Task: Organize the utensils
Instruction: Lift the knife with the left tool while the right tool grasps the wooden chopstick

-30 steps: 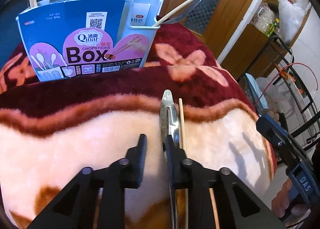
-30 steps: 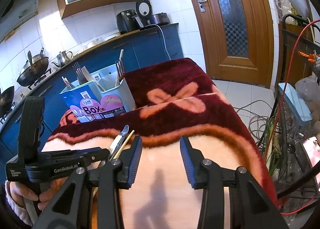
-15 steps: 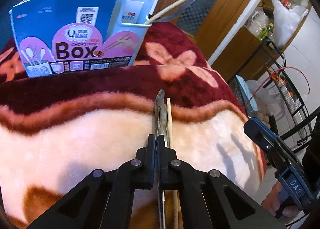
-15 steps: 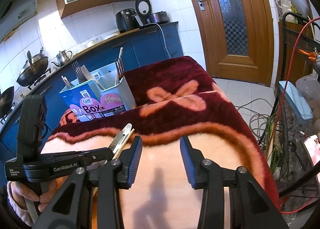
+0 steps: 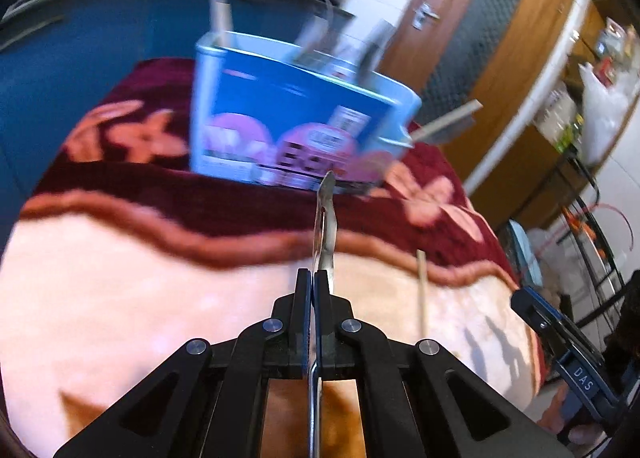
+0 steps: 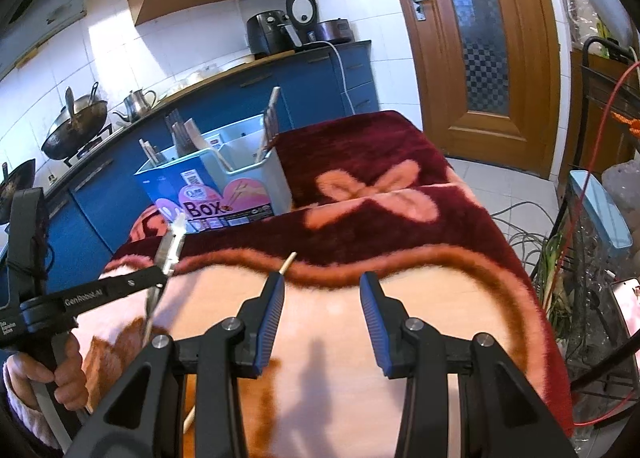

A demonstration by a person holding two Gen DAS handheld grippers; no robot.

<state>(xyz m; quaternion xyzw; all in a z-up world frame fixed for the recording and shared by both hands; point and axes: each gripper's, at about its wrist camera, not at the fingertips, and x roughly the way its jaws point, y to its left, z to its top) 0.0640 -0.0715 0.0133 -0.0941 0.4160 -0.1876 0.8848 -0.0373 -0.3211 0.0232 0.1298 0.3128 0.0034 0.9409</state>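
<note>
The left gripper (image 5: 314, 286) is clamped tight on a thin metal utensil (image 5: 326, 218), pads pressed flat against its shaft, the handle running back under the gripper body and the narrow tip pointing ahead toward the box. In the right wrist view the same utensil (image 6: 170, 248) hangs clear of the blanket (image 6: 400, 298), tilted up at the front; whether it is a knife or a spoon handle the blur does not let me tell. It looks light, stiff and smooth, so it will likely slide or pivot in the pads if swung fast; the hold sits partway along the shaft, which I judge fair for balance.

The right gripper (image 6: 322, 318) stands partly open with nothing between its blue pads. Just in front of its left finger lies a wooden chopstick (image 6: 288, 261) on the blanket, its tip poking out past the pad. This too is light and rigid, and thin enough to roll; taking it near the middle, across its width, seems the safest hold.

Further off stands the utensil box (image 6: 224, 194), upright on the dark red part of the blanket, with chopsticks and other cutlery already standing in its compartments.
</note>
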